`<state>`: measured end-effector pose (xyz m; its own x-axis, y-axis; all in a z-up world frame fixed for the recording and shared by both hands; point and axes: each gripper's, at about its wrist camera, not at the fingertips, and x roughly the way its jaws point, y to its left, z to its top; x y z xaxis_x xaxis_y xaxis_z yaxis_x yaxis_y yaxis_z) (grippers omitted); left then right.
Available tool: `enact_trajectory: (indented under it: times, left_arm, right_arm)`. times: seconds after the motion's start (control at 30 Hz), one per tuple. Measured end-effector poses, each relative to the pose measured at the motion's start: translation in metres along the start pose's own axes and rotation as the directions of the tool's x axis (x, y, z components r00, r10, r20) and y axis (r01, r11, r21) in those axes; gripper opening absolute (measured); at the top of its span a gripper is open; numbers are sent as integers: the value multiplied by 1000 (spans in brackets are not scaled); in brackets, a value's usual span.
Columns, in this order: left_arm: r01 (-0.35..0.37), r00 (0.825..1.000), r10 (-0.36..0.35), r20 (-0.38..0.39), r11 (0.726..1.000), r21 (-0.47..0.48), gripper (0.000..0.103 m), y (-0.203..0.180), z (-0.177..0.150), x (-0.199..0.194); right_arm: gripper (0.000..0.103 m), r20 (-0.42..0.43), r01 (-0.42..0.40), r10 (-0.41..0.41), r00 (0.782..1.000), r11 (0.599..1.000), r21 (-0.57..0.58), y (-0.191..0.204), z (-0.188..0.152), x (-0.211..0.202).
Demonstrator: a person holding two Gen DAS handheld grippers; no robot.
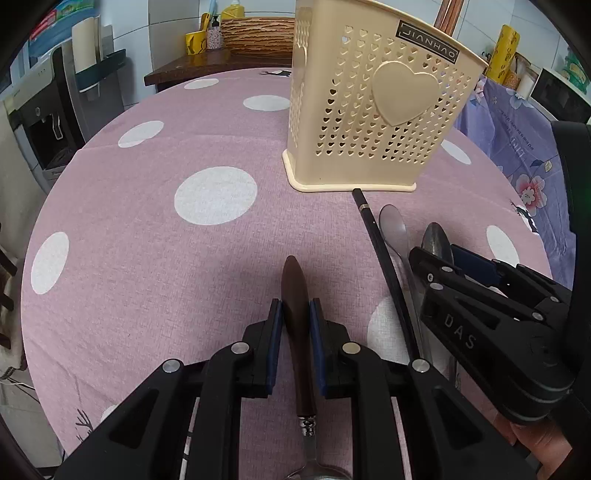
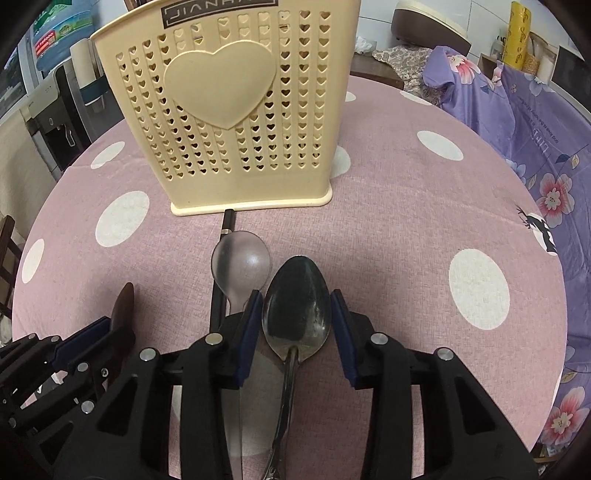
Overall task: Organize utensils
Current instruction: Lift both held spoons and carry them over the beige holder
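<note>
A cream perforated utensil holder (image 1: 376,107) with a heart on its side stands on the pink dotted tablecloth; it also shows in the right wrist view (image 2: 236,110). My left gripper (image 1: 295,310) is shut on the brown handle of a utensil (image 1: 295,295) whose metal end lies under the camera. My right gripper (image 2: 295,310) is open, its jaws on either side of the bowl of a dark metal spoon (image 2: 297,306) lying on the cloth. A clear plastic spoon (image 2: 242,264) and a black chopstick (image 2: 227,221) lie just left of it.
The table (image 1: 147,240) is round, its edge curving away left and right. A purple flowered cloth (image 2: 517,122) covers something at the right. A water dispenser (image 1: 44,122) stands off the table at left. A wooden stand with a basket (image 1: 255,35) is behind.
</note>
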<state>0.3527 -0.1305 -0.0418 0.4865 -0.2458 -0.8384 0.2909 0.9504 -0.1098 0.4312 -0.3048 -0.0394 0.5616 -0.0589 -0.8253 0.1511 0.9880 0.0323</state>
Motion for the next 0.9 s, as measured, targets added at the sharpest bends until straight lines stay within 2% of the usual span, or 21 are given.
enact_trajectory:
  times: [0.13, 0.33, 0.67, 0.9]
  left_arm:
    - [6, 1000, -6, 1, 1000, -11, 16, 1, 2, -1]
    - [15, 997, -14, 75, 1000, -13, 16, -1, 8, -22]
    - [50, 974, -51, 222, 999, 13, 16, -5, 20, -82]
    - [53, 965, -59, 255, 998, 29, 16, -9, 21, -94]
  right_arm:
    - [38, 18, -39, 39, 999, 999, 34, -10, 4, -5]
    - [38, 69, -76, 73, 995, 996, 37, -23, 11, -31]
    - [38, 171, -135, 130, 977, 991, 20, -45, 17, -96]
    - [38, 197, -154, 153, 968, 988, -10, -45, 12, -116]
